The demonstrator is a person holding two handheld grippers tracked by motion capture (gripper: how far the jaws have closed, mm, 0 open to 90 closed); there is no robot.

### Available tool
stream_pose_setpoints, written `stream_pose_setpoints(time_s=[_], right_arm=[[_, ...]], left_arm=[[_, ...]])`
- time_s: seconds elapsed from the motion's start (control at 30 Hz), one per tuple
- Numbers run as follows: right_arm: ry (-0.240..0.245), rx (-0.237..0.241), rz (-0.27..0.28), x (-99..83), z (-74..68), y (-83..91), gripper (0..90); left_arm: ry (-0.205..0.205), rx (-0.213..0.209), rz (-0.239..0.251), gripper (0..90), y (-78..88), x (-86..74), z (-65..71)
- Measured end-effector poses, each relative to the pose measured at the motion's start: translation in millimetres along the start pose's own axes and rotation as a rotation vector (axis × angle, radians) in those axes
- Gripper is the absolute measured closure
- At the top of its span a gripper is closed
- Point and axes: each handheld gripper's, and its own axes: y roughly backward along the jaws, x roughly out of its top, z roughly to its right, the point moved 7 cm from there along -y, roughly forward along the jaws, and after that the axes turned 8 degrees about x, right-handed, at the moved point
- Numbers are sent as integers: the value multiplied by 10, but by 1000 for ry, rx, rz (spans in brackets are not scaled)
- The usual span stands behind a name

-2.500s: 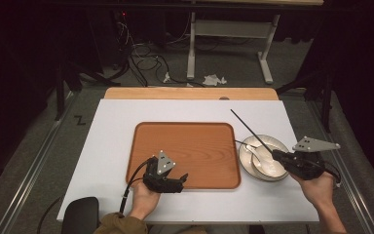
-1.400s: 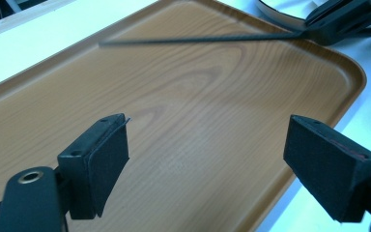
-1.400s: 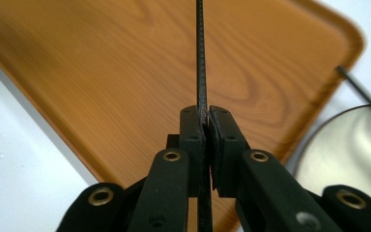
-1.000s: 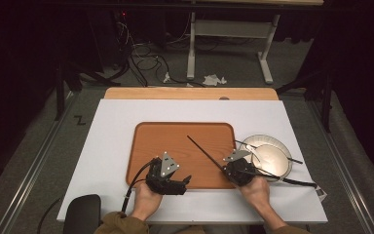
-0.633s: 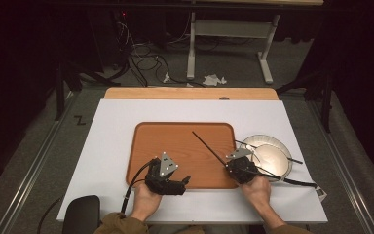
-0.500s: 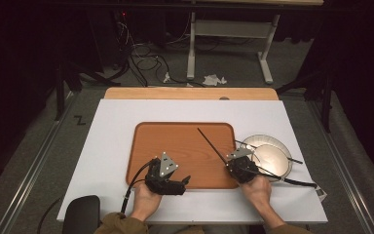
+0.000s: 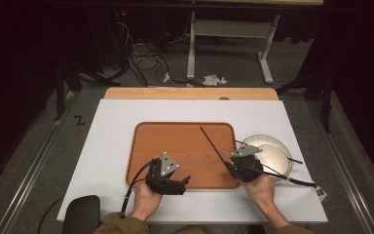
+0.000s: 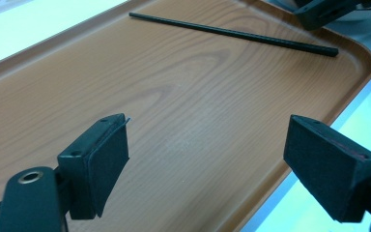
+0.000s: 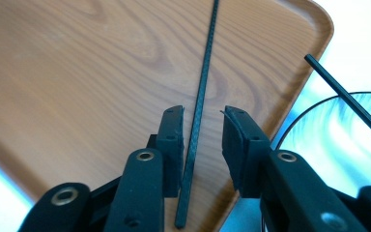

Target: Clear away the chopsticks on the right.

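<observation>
Chopstick [image 7: 213, 145] flat on tray [image 7: 175, 141], long axis diagonal, tip far-left.

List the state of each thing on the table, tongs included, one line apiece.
Thin black carbon rod: lying flat on the tray, between the right tongs' pads, not pressed.
Brown wooden rectangular tray: flat on the white table.
Round white plate: right of the tray, a second black rod across it.
Right tongs: open; jaws have just been opening.
Left tongs: open wide, nothing between them.
</observation>
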Motion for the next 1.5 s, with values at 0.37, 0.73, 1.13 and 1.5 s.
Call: stream_pose_setpoints(time_s=[0.37,0.73,1.13,1.5], right_arm=[[59,49,40,2,-30,219,672],[34,92,112,55,71,522,648],[18,81,149,52,326,799,653],[-27,55,174,-16,574,973,659]], left_arm=[[2,-2,-3,164,-5,-3,2],[0,-1,-3,164,-5,-4,0],[6,10,1,164,6,6,-38],[6,11,1,164,5,8,-42]])
